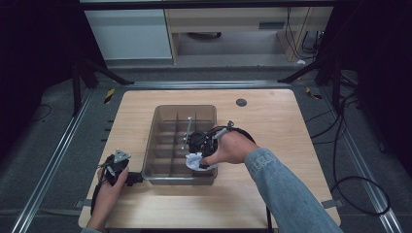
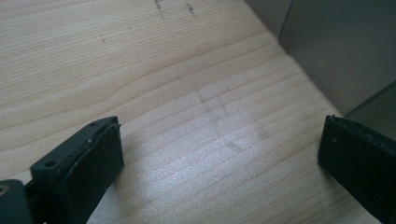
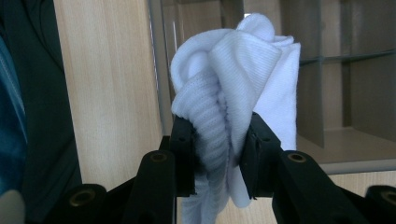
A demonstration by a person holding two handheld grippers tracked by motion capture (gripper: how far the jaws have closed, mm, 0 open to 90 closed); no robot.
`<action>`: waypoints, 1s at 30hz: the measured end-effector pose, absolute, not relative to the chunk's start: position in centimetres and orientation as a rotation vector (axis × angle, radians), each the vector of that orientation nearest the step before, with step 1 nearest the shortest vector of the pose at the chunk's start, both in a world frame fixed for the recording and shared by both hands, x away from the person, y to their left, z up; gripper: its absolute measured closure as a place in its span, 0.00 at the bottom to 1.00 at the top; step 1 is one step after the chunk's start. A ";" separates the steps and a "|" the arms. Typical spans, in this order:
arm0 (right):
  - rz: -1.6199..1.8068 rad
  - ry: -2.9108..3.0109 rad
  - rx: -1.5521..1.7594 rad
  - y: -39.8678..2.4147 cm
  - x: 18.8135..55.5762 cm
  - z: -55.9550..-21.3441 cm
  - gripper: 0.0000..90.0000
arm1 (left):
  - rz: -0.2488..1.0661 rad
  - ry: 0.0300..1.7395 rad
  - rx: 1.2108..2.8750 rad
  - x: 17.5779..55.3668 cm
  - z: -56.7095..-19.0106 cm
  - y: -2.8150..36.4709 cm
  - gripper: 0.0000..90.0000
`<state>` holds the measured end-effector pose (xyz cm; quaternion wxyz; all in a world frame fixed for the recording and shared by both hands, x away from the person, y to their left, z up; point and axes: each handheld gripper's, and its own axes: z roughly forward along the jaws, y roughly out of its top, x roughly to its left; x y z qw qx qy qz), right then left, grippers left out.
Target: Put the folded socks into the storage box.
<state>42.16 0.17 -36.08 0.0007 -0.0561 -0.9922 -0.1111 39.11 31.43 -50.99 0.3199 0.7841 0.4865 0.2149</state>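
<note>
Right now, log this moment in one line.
right tool: shut on white sock | over divided bin | left tool: open, on table

Text on my grippers: none I can read
Text on the table (image 1: 272, 121): none
Labels elsewhere: none readable

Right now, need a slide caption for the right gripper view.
Right tool clamps a bunched white sock over the clear divided bin on the wooden table.

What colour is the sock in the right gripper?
White, with a ribbed knit; the sock shows best in the right gripper view.
</note>
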 end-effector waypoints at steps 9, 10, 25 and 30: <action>-0.312 -3.084 -0.157 0.5 42.2 -37.3 0.76 | 0.565 1.279 2.061 39.1 -51.0 31.4 0.00; -0.314 -3.078 -0.164 0.5 42.1 -37.5 0.76 | 0.565 1.279 2.061 39.1 -51.0 31.4 0.00; -0.324 -3.045 -0.183 0.3 42.3 -38.1 0.69 | 0.568 1.277 2.062 39.1 -51.0 31.4 0.00; -0.346 -3.057 -0.179 0.1 42.2 -38.2 0.60 | 0.569 1.275 2.061 39.1 -51.0 31.4 0.00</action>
